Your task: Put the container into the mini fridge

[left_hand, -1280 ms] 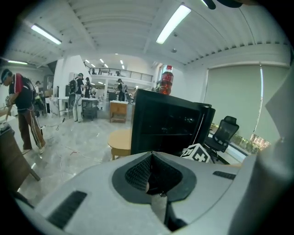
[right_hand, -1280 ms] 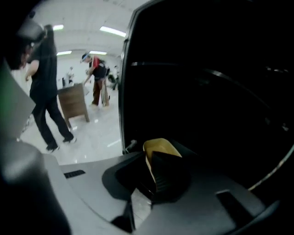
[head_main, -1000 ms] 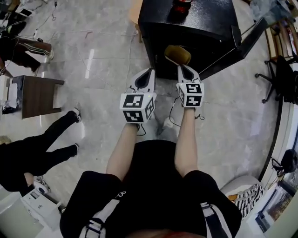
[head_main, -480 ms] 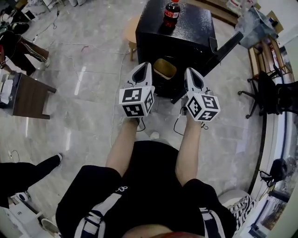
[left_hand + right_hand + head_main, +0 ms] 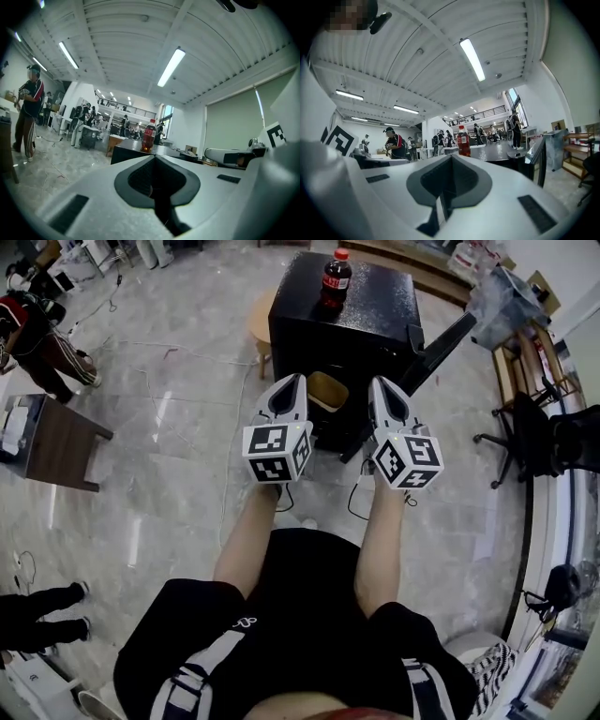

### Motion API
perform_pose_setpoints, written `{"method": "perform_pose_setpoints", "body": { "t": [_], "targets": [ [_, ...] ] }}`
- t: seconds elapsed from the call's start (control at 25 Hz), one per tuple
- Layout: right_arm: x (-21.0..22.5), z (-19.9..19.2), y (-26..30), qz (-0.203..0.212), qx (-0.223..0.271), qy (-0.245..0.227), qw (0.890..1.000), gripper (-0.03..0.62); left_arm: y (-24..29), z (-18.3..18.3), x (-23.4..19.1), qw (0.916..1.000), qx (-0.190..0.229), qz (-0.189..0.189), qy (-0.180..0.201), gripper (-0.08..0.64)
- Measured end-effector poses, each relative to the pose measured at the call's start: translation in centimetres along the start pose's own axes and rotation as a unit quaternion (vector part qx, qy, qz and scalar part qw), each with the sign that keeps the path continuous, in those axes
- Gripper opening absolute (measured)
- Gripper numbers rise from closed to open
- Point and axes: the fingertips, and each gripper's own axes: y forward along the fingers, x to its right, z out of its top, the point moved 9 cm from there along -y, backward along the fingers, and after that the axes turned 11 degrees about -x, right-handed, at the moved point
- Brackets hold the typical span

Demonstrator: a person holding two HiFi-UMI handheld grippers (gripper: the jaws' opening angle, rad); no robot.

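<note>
The left tongs and right tongs, both closed and empty, have drawn back, leaving the container apparently inside the open fridge.

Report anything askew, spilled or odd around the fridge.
Nothing looks spilled or damaged. The fridge has its door standing open, with the container in the opening. The bottle stands upright on top.
</note>
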Motion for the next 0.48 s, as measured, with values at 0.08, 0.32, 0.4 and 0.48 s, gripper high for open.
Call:
{"method": "perform_pose_setpoints", "body": {
  "t": [0.08, 0.32, 0.4, 0.48],
  "targets": [
    [0.1, 0.1, 0.1, -0.002, -0.002, -0.004, 1.0, 0.011, 0.1, -0.2, 0.1, 1.0, -0.004, -0.002, 0.002, 0.005],
    [0.7, 0.0, 0.8, -0.002, -0.005, -0.005, 1.0, 0.011, 0.8, -0.2, -0.2, 0.9999, -0.011, -0.002, 0.001, 0.005],
    [1.0, 0.0, 1.1, -0.001, -0.007, -0.005, 1.0, 0.011, 1.2, -0.2, -0.1, 0.9999, -0.015, -0.005, 0.001, 0.005],
    [1.1, -0.1, 1.4, 0.001, -0.01, -0.006, 1.0, 0.011, 1.6, -0.4, 0.0, 0.9997, -0.021, -0.01, 0.0, 0.005]
  ]
}}
